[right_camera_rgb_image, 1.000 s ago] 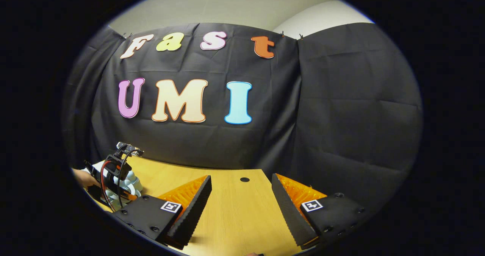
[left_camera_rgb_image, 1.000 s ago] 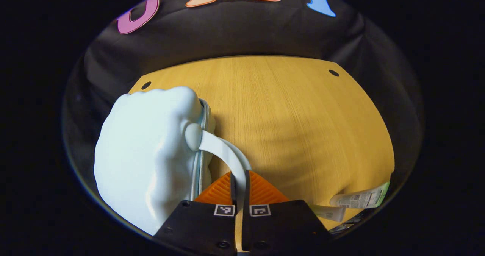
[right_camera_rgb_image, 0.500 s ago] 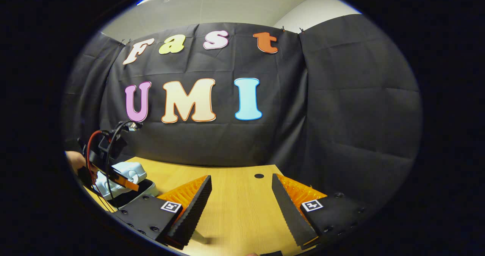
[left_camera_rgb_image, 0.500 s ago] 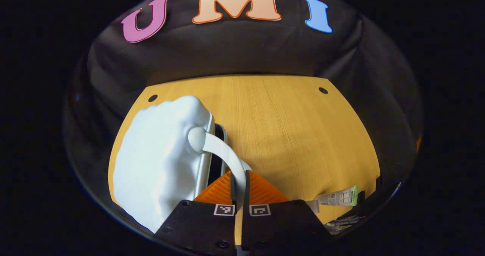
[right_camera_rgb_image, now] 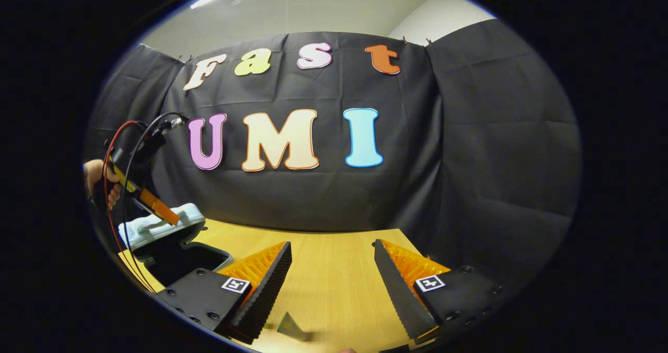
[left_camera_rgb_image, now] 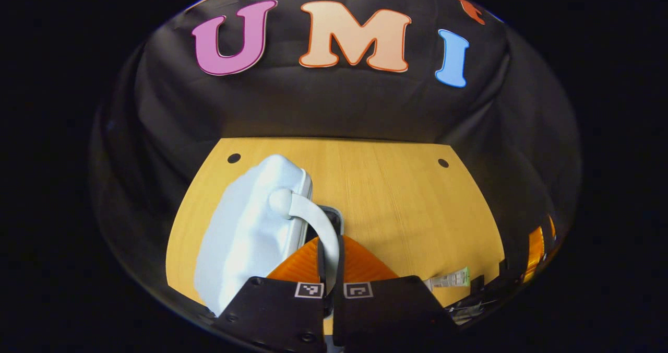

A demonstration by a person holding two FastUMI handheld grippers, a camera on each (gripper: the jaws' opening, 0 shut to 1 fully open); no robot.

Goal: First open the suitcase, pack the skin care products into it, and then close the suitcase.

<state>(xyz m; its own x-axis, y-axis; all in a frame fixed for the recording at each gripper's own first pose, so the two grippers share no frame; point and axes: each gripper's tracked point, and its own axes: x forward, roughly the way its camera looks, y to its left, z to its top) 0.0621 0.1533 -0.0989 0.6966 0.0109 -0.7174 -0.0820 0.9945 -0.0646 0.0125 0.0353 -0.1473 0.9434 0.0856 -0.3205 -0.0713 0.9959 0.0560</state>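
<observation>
Nearest, the left gripper [left_camera_rgb_image: 329,256] pinches the pale suitcase's handle [left_camera_rgb_image: 313,222], holding the lid [right_camera_rgb_image: 156,227] partly raised over the dark inside, near the table's [left_camera_rgb_image: 396,201] left edge. A skin care tube [left_camera_rgb_image: 448,279] lies unpacked at the table's right edge. The right gripper [right_camera_rgb_image: 331,290] hangs spread, empty. Packing and closing remain.

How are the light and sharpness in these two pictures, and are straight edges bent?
Left gripper view: sharp; table far edge nearly straight, side edges bowed; soft shadow right of the suitcase lid. Right gripper view: bright ceiling strip up top, even light, no glare; suitcase squeezed at the left rim.
</observation>
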